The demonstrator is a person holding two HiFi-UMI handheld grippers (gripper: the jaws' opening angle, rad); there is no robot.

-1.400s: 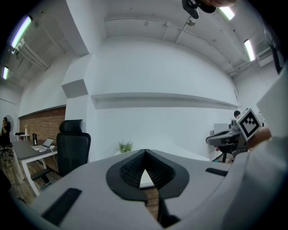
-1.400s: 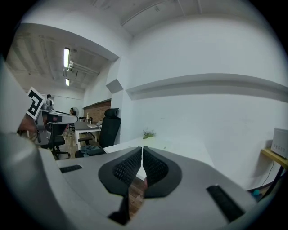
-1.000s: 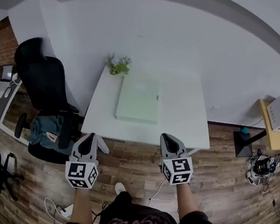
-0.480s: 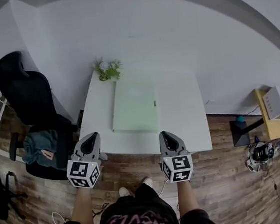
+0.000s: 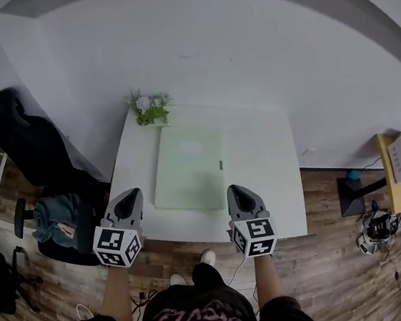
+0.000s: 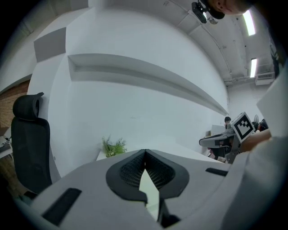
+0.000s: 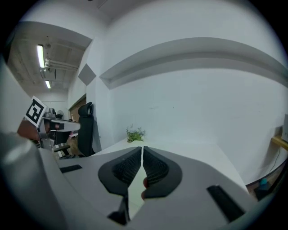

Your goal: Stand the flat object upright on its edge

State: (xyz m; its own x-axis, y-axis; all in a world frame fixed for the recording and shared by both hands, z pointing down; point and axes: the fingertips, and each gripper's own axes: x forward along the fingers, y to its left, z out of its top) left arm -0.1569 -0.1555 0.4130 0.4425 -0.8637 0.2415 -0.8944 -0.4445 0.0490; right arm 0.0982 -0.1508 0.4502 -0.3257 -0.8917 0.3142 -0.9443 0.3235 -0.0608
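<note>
A flat pale green board [image 5: 188, 165] lies on the white table [image 5: 264, 178], a little left of its middle. My left gripper [image 5: 127, 202] is shut and empty, held just short of the table's near left edge. At the near edge, in front of the board's right corner, my right gripper [image 5: 235, 192] is also shut and empty. In the left gripper view the jaws of the left gripper [image 6: 145, 152] meet at the tips, with a strip of the board [image 6: 147, 185] seen below them. The right gripper [image 7: 142, 149] shows the same in its own view.
A small potted plant [image 5: 149, 109] stands at the table's far left corner, against the white wall. A black office chair [image 5: 37, 149] with cloth on its seat is left of the table. A yellow shelf [image 5: 398, 177] and gear on the wooden floor lie to the right.
Both grippers have come forward to the table's near edge, still shut. The table and board now sit nearer and more centred in the head view.
</note>
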